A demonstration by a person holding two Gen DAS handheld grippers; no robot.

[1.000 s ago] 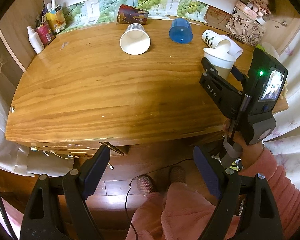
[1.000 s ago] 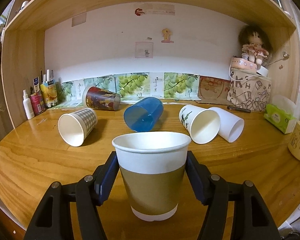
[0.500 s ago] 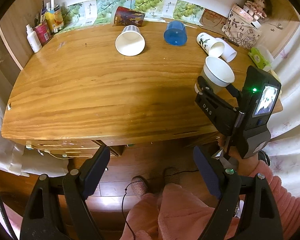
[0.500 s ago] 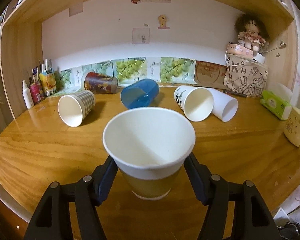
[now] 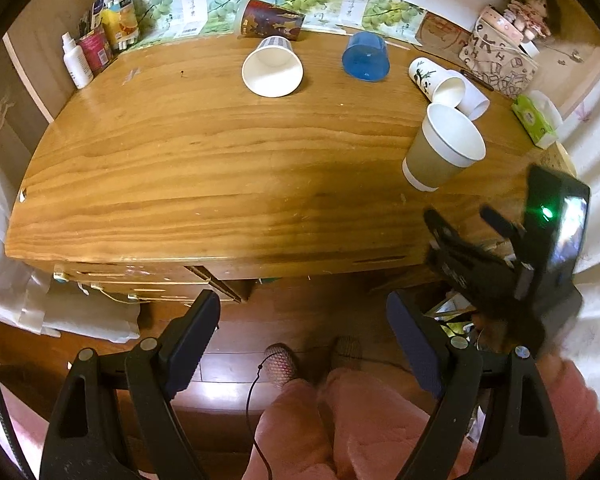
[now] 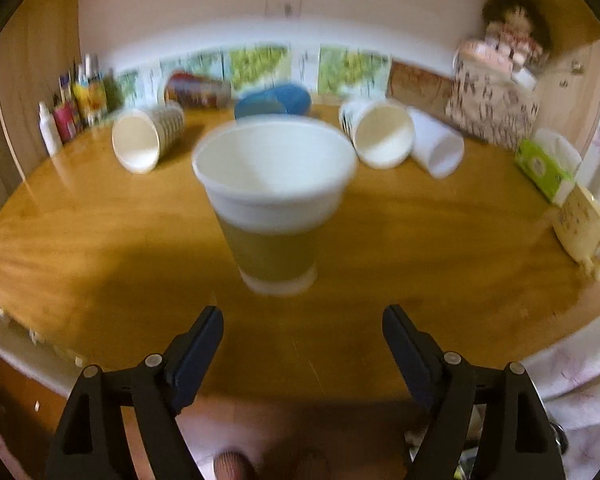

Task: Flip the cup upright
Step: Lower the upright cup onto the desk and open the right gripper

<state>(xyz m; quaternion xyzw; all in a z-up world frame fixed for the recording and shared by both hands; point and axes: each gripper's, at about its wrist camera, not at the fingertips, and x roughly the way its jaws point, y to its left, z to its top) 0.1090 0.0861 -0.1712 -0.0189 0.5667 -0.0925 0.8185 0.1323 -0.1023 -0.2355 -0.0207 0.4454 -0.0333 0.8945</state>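
While its jaws stand wide apart and grip nothing, the right gripper [image 6: 302,330] hangs just short of the brown-sleeved paper cup [image 6: 274,204], upright on the wooden table [image 6: 420,248]; beyond it, a blue cup [image 6: 274,100] lies tipped. The left gripper [image 5: 303,320] gapes empty too.

A doll [image 5: 529,4] tops a printed bag [image 5: 496,60] at the surface's [image 5: 204,152] back corner, bottles [image 5: 96,44] opposite, tissues [image 5: 536,118] nearby.

Bag [image 5: 496,56], back right of desk: scattered block letters, "M", "K", "H" legible. Bottle and carton labels at back left too small to read.
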